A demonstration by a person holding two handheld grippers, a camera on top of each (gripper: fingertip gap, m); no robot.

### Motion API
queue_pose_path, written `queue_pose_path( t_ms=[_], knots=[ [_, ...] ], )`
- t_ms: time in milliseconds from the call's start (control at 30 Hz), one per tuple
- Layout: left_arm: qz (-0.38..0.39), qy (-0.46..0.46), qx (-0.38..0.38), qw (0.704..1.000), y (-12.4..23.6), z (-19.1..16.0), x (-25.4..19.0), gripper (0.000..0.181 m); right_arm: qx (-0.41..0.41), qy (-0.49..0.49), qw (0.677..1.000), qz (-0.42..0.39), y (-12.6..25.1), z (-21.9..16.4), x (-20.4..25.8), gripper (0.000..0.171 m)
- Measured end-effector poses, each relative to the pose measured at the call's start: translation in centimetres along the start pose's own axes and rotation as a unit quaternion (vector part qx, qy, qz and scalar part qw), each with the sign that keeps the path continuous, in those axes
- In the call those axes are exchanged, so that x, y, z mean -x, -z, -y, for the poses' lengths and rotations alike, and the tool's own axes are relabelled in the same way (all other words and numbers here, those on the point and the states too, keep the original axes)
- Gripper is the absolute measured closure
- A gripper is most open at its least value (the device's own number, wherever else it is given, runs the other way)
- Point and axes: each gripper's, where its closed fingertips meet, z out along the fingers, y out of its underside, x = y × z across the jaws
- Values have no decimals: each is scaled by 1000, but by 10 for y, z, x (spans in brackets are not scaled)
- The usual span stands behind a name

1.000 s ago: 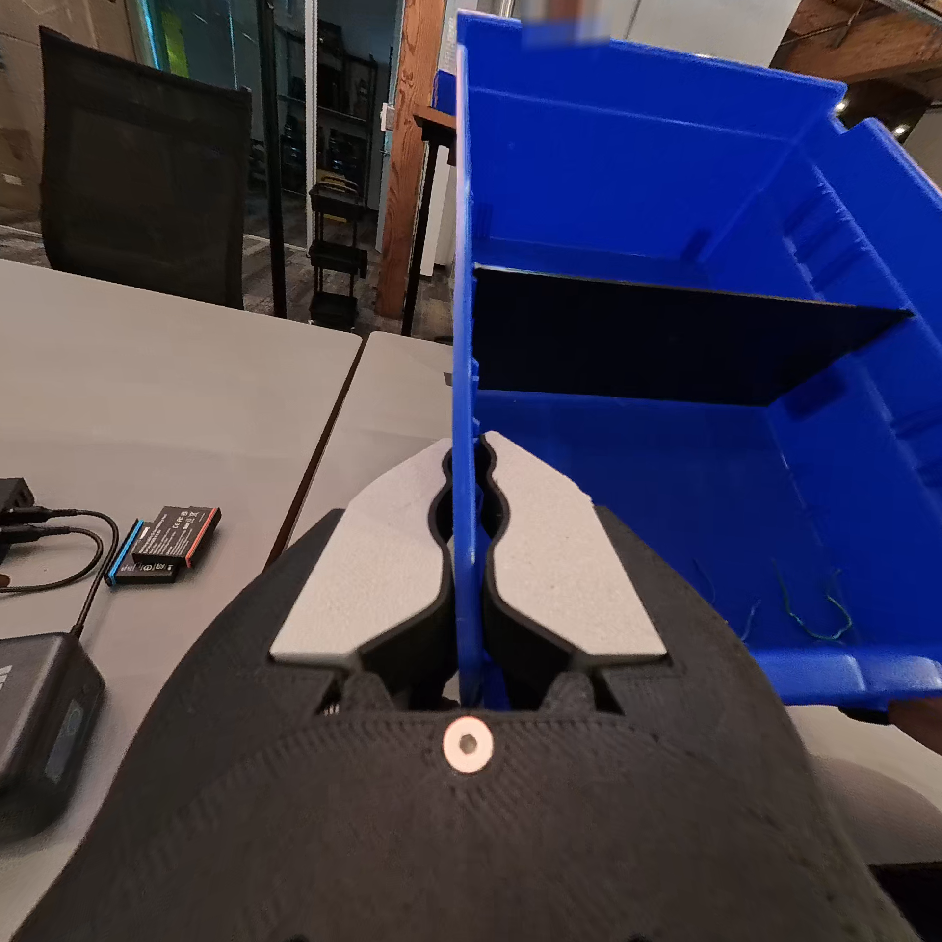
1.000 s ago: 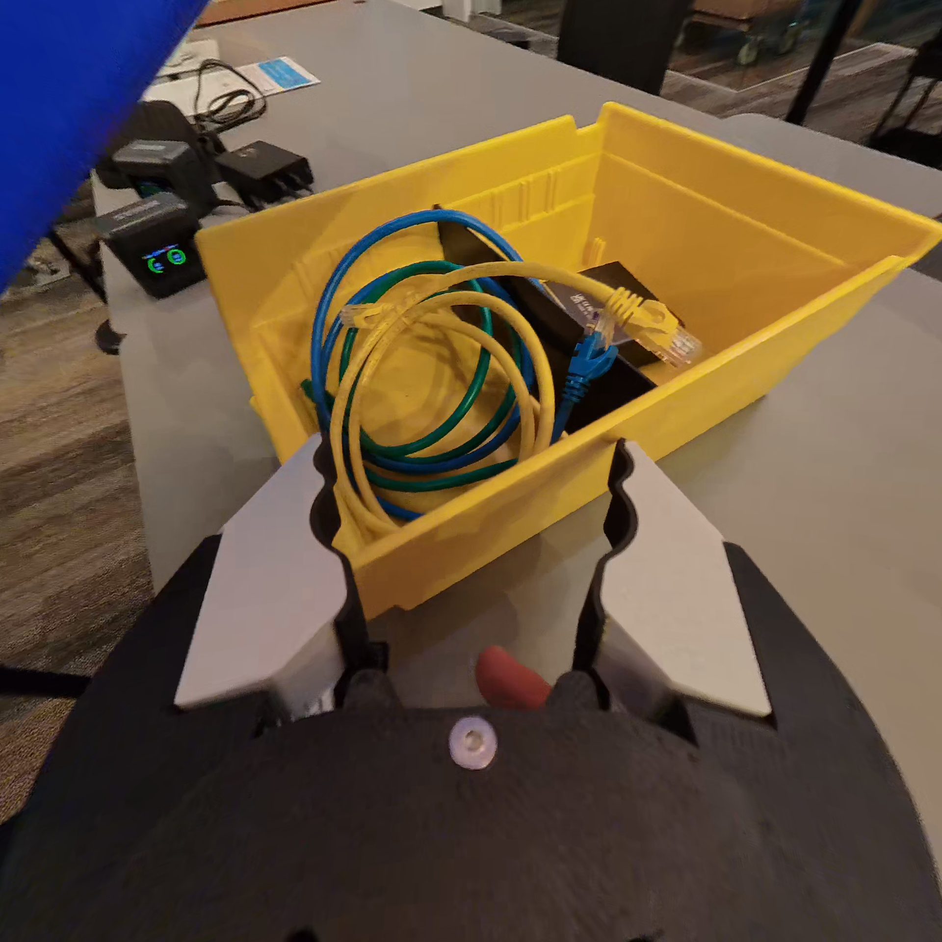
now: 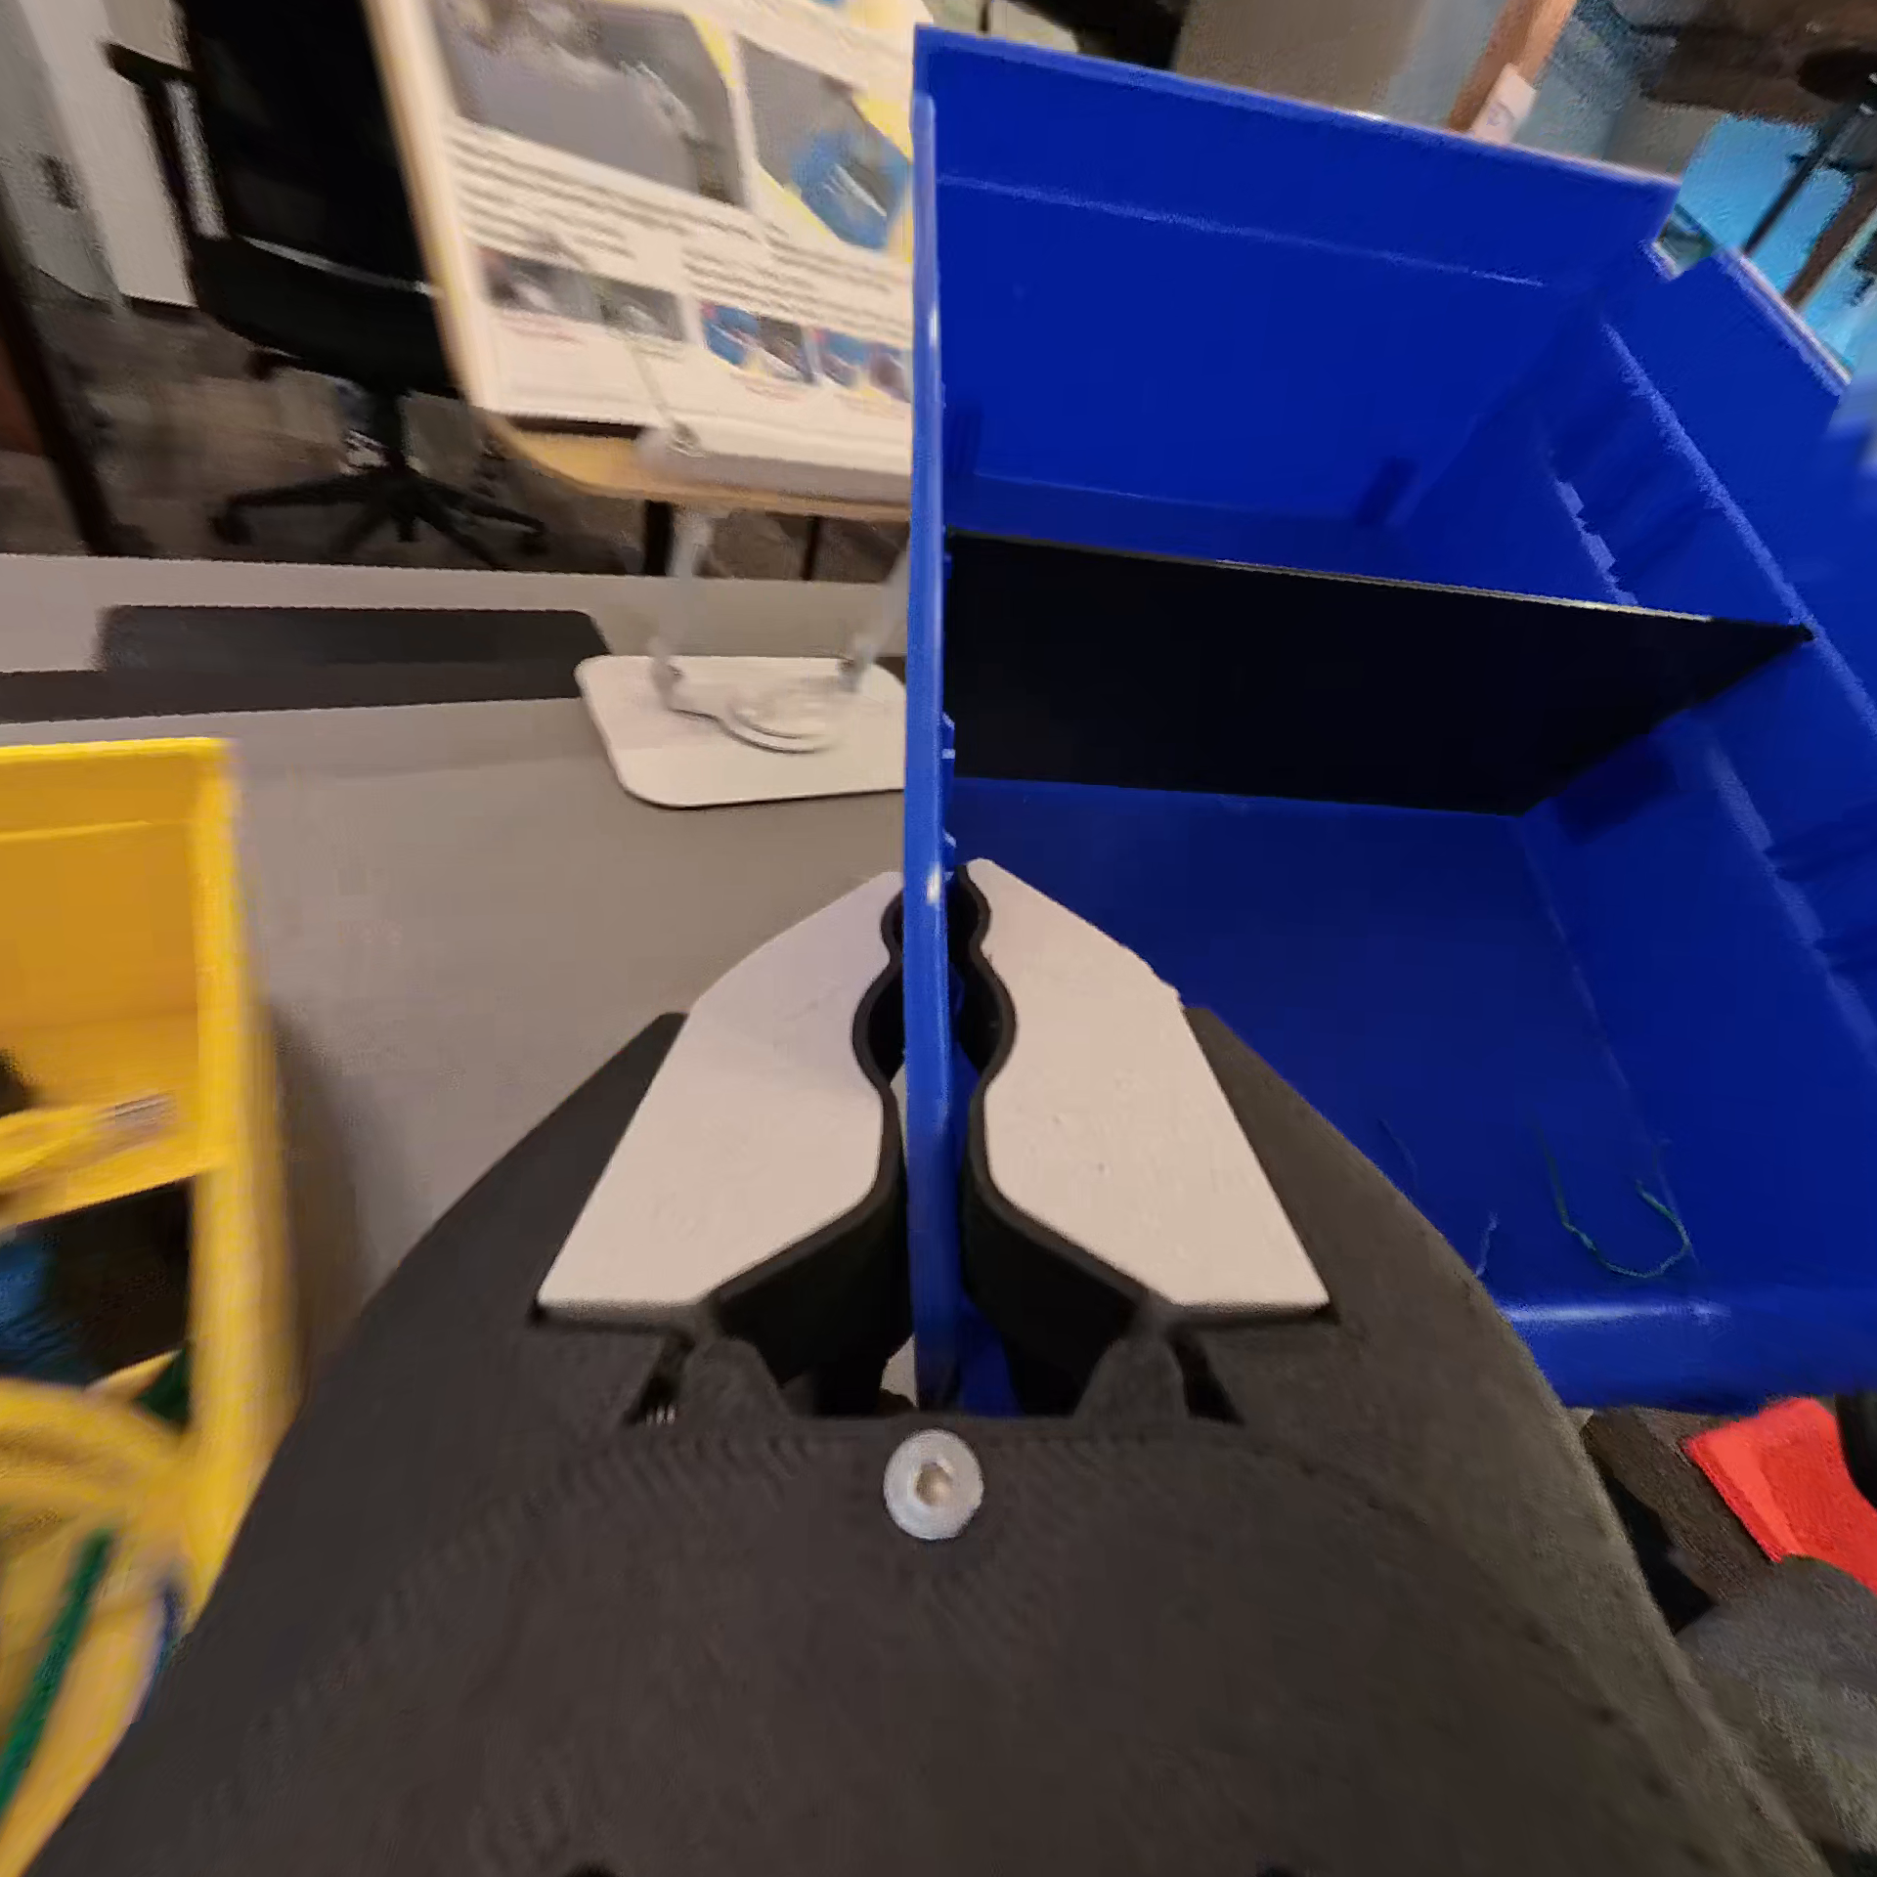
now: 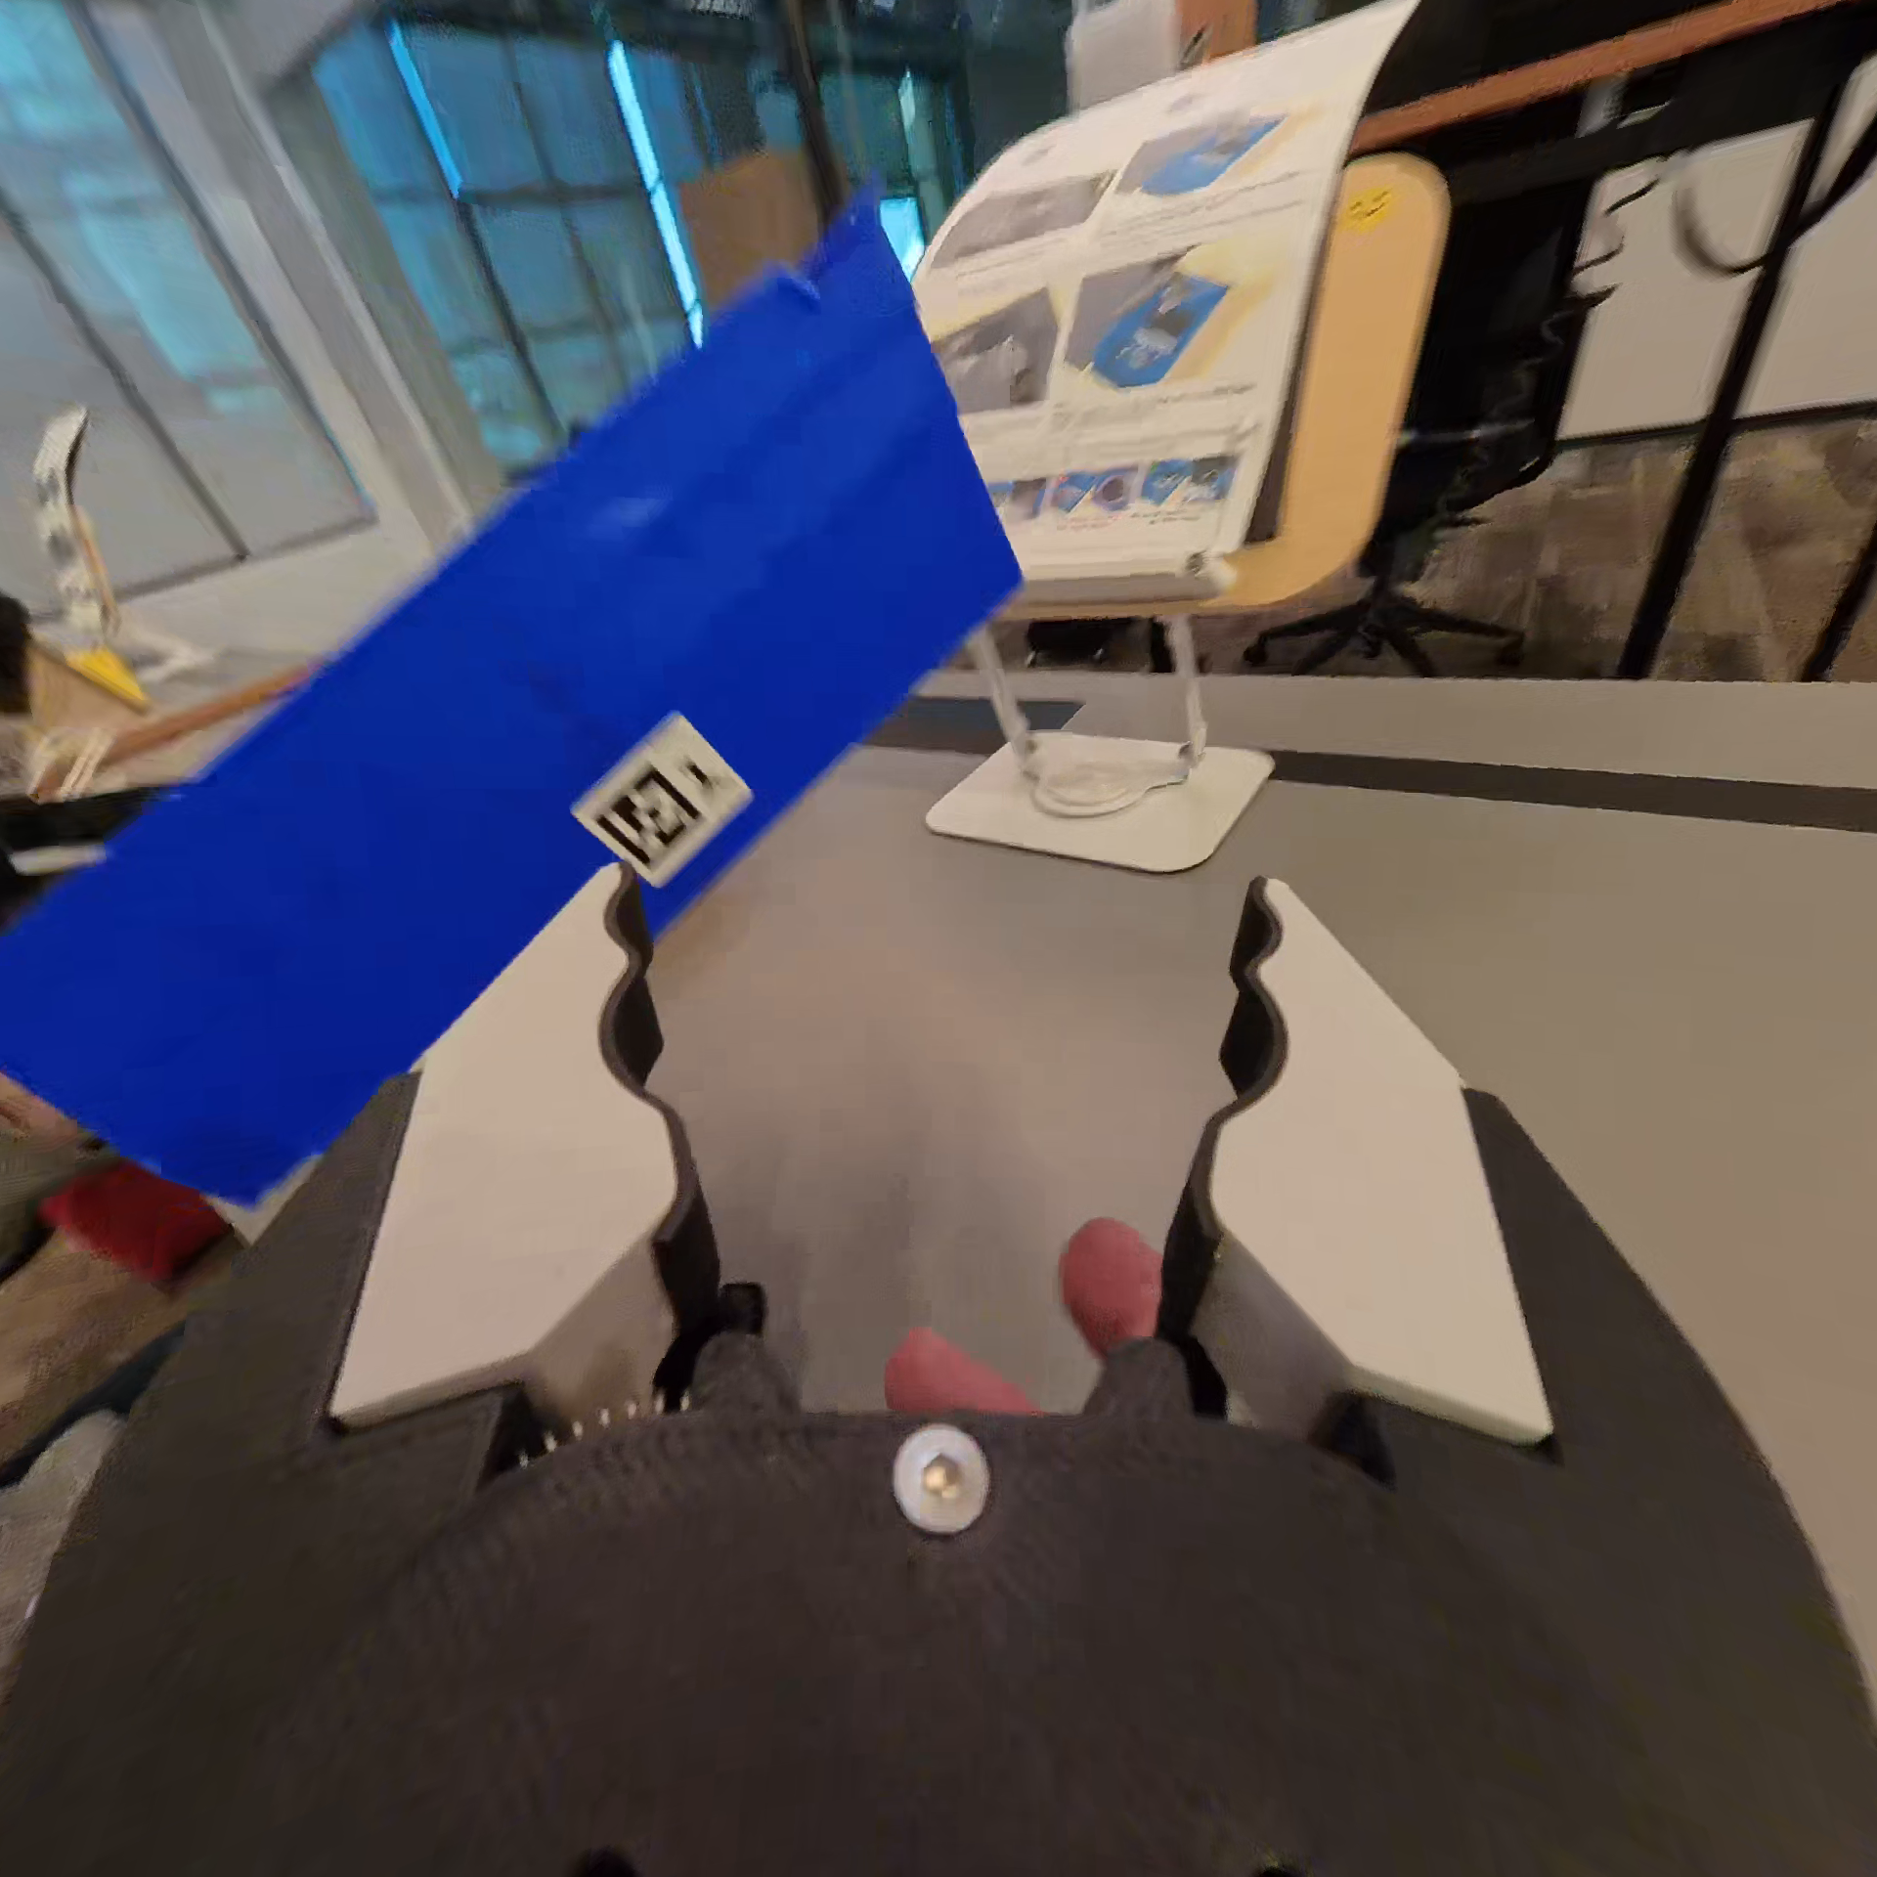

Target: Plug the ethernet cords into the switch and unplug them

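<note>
The left tool [image 3: 929, 894] still pinches the blue bin [image 3: 1320, 965] wall. The right tool [image 4: 940, 894], wide apart, now faces bare bench [image 4: 1422, 965]; cords [image 3: 61, 1473] blur.

Blue bin [image 3: 1270, 406] with black divider [image 3: 1320, 670]; black-and-white marker tag [image 4: 662, 797] on outside. Yellow bin [image 3: 132, 965]. Grey table [image 4: 1422, 965].

Glossy, seemingly plastic blue bin [image 3: 1270, 1016]
</note>
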Motion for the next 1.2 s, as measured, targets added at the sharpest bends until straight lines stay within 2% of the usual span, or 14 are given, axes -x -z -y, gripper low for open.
queue_pose_path(
  t_ms=[167,300,433,533,767,900,1200],
  knots=[
    [-51,-18,50,997,-78,-36,-65,177,-65,-30,997,-38,43,11,-27,42],
    [-87,-28,84,992,-126,-65,-117,177,-53,-68,995,-42,51,-8,-46,36],
    [-112,-34,111,987,-160,-91,-162,177,-4,-61,996,-71,54,-33,-70,28],
    [-121,-4,129,984,-181,-108,-181,177,-10,-92,993,-75,64,-31,-94,29],
    [-101,-28,149,983,-213,-132,-218,177,35,-94,993,-65,74,-34,-141,28],
    [-95,-24,158,983,-225,-138,-232,176,35,-112,991,-65,80,-31,-167,36],
    [-118,-39,157,980,-233,-146,-266,155,85,-79,991,-71,84,-46,-198,37]
  ],
)
